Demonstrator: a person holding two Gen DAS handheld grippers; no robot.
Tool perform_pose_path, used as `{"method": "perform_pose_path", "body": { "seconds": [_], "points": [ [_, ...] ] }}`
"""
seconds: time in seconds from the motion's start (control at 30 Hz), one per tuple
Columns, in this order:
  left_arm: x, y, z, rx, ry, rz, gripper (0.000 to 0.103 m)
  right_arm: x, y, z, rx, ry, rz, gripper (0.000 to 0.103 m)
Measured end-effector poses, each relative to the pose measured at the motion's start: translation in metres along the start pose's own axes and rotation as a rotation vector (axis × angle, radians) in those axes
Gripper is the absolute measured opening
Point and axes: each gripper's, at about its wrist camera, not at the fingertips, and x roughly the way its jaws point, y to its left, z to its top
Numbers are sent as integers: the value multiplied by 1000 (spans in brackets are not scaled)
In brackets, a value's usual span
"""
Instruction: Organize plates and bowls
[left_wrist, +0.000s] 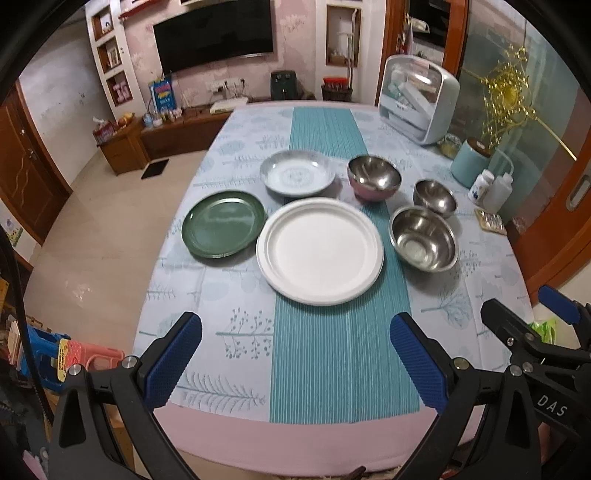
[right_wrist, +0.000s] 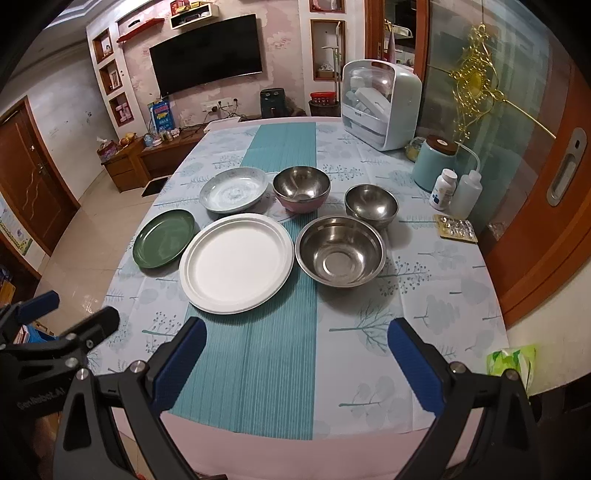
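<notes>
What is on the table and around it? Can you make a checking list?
Surface: table, tree-print cloth, teal runner.
Job's things: green plate, white plate, patterned plate; pink bowl, small steel bowl, big steel bowl; all apart, unstacked.
Clutter: pill bottle, squeeze bottle, blister packs, teal canister, storage box.
Grippers: left claw and right claw open, empty.
Cables: nothing seen on table.
Surroundings: TV, wooden door.
</notes>
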Motion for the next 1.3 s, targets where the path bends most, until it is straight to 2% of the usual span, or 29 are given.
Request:
{"method": "perform_pose_path", "body": {
  "seconds": [0.1,0.3,0.53,0.7,0.77,0.87,1.07,1.3],
  "points": [
    [-2,3,4,-35,-6,-13,101,1,-6,4,-13,-4,8,100],
    [2,5,13,-64,4,17,101,6,-19,17,-52,-12,40,100],
    [-5,4,20,-49,-45,92,101,16,-29,34,-91,-20,54,100],
    [-6,12,28,-63,-52,103,101,18,-24,46,-147,-46,45,100],
    [-3,18,32,-72,-46,84,101,21,-22,51,-165,-45,51,100],
    [7,28,37,-111,-27,54,101,25,-17,56,-188,-46,56,98],
    [40,45,44,-136,31,54,101,42,-4,64,-226,-32,39,98],
    [103,66,43,-157,168,24,101,70,10,76,-258,20,11,98]
  ]
}}
